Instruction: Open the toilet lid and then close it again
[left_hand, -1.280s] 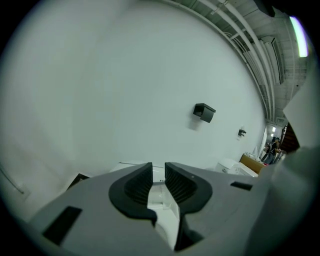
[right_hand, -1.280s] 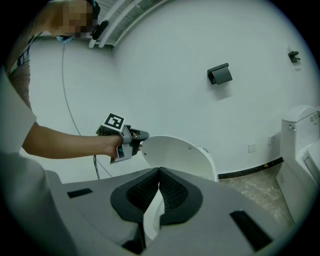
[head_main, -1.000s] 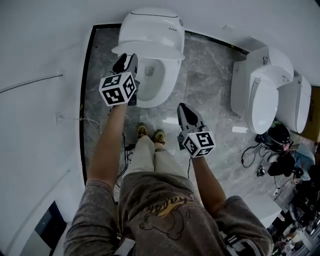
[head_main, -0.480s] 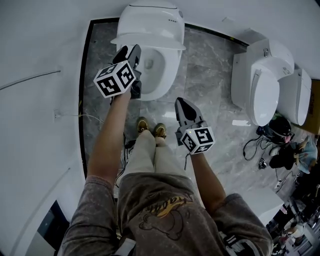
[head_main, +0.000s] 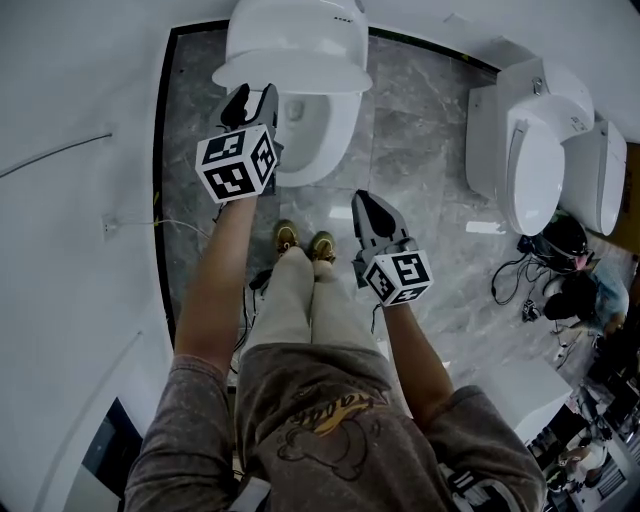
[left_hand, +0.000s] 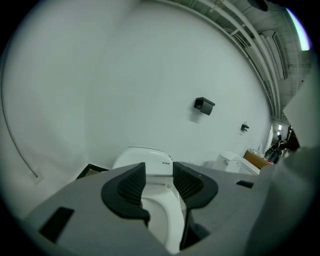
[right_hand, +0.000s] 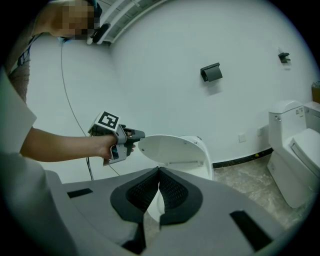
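Observation:
The white toilet (head_main: 325, 140) stands against the wall with its lid (head_main: 290, 50) about half raised over the bowl. My left gripper (head_main: 252, 95) is at the lid's left front edge; the right gripper view shows the left gripper (right_hand: 140, 134) with its tip right at the lid (right_hand: 172, 147) rim. Its jaws have just been closing a little but stand apart, and between the pads of the left gripper (left_hand: 159, 177) only the toilet (left_hand: 145, 157) beyond shows. My right gripper (head_main: 368, 200) hangs lower, in front of the bowl. That right gripper (right_hand: 159, 172) has its pads together on nothing.
Two more white toilets (head_main: 530, 170) (head_main: 598, 185) stand at the right, with cables and a dark bag (head_main: 562, 262) on the marble floor beside them. The person's feet (head_main: 302, 243) are just before the bowl. A black holder (right_hand: 211, 72) hangs on the wall.
The head view has shifted a little. My left gripper stays at the lid's edge and the lid keeps about the same tilt. The right gripper has drifted only slightly.

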